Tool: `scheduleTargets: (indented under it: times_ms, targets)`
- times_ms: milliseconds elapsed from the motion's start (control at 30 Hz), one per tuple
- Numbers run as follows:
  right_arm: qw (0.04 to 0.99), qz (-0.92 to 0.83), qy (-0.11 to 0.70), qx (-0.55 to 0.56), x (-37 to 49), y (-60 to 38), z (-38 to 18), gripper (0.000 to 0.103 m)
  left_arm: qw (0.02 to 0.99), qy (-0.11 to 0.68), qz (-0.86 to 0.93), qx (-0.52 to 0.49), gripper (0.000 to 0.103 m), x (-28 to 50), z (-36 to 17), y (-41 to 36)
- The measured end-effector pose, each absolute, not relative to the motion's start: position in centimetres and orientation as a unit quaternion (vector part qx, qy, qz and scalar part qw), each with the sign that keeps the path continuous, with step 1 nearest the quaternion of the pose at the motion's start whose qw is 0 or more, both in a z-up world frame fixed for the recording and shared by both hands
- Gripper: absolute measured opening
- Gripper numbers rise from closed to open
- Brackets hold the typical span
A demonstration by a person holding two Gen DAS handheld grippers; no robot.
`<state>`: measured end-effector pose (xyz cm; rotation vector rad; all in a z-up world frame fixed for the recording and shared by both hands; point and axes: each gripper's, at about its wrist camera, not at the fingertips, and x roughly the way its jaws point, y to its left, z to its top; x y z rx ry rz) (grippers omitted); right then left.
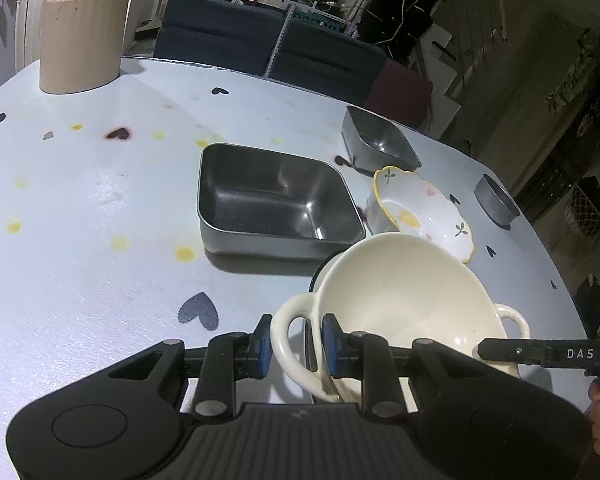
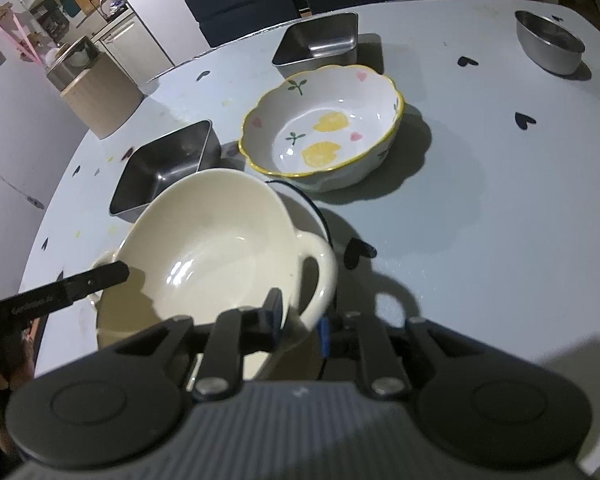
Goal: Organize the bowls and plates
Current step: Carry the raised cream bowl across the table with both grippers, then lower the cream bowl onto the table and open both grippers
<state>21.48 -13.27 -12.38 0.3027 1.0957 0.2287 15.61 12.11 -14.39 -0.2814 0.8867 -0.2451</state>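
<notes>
A cream two-handled bowl [image 1: 400, 292] [image 2: 220, 248] hangs tilted just above the table, over a dish with a dark rim [image 1: 315, 276] [image 2: 316, 208] that is mostly hidden beneath it. My left gripper [image 1: 296, 344] is shut on one loop handle, blue pads on either side of it. My right gripper [image 2: 299, 322] is shut on the opposite handle. Each view shows one black finger of the other gripper at the bowl's far handle. A scalloped bowl [image 1: 420, 208] [image 2: 324, 128] with a yellow rim and lemon pattern sits just beyond.
On the pale heart-print table [image 1: 80, 220] [image 2: 500, 220] stand a large square steel tray [image 1: 276, 196] [image 2: 164, 172], a smaller square steel tray [image 1: 380, 140] [image 2: 320, 40], a round steel bowl [image 1: 496, 200] [image 2: 548, 40] and a beige canister [image 1: 80, 40] [image 2: 100, 96]. Dark chairs line the far edge.
</notes>
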Motion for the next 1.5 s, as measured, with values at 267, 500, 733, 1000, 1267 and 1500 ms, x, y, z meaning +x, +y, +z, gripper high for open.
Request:
scheduleTargets:
  times_ms: [267, 500, 733, 1000, 1267, 1500]
  targets:
    - [0.83, 0.101, 0.524, 0.162, 21.7, -13.6, -12.8, 0.022, 0.878, 0.439, -0.122, -0.148, 0.027, 15.8, -14.6, 12.3]
    - [0.846, 0.1, 0.508, 0.129, 21.3, -13.1, -11.9, 0.023, 0.876, 0.442, -0.125, -0.147, 0.027, 15.8, -14.8, 12.0]
    - [0.848, 0.074, 0.516, 0.096, 21.4, -12.9, -11.9, 0.028, 0.88, 0.437, -0.135, -0.129, 0.027, 15.8, -14.4, 11.3]
    - [0.848, 0.077, 0.515, 0.1, 21.2, -13.2, -12.0, 0.028, 0.879, 0.44, -0.132, -0.125, 0.027, 15.9, -14.3, 11.3]
    - [0.847, 0.084, 0.514, 0.104, 21.4, -13.2, -12.1, 0.027, 0.878, 0.446, -0.127, -0.123, 0.031, 15.8, -14.2, 11.3]
    - [0.85, 0.089, 0.511, 0.094, 21.5, -13.2, -12.2, 0.028, 0.869, 0.465, -0.103, -0.136, 0.074, 15.8, -14.2, 12.0]
